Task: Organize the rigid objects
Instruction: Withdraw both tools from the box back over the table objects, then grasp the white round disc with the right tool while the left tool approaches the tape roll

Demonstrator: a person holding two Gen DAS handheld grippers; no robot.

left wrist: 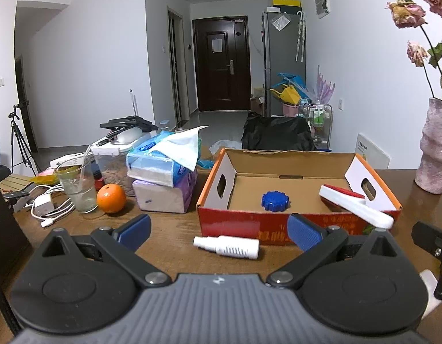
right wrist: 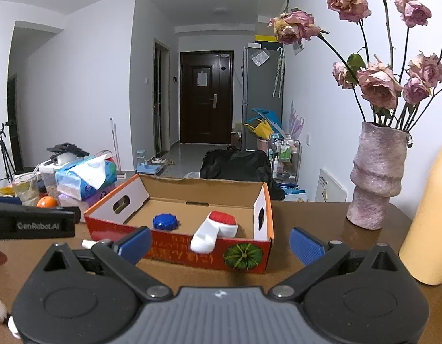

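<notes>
From the left wrist we see the white spray bottle point(left wrist: 226, 246) lying on its side on the brown tabletop point(left wrist: 169, 229), just in front of the cardboard box point(left wrist: 278, 223) and between the spread fingers of the left claw point(left wrist: 219, 228), which grips nothing. The right wrist view hides most of that bottle; only its cap end point(right wrist: 86, 243) peeks out behind a blue pad. That view instead shows the right claw point(right wrist: 221, 243), also spread wide and empty, facing the box's red front wall point(right wrist: 175, 250) with its printed pumpkin.

In both views the blue lid point(left wrist: 274, 200) rests on the box floor, and the white brush with red bristles point(left wrist: 355, 203) leans over the front rim.

Only the right view shows a yellow bottle point(right wrist: 427, 215) beside the pink vase point(right wrist: 375, 177) of dried roses. The left view shows an orange point(left wrist: 111, 198), a glass point(left wrist: 76, 185) and tissue packs point(left wrist: 163, 172) more clearly. Beyond the tabletop a hallway leads to a dark door point(left wrist: 221, 63).
</notes>
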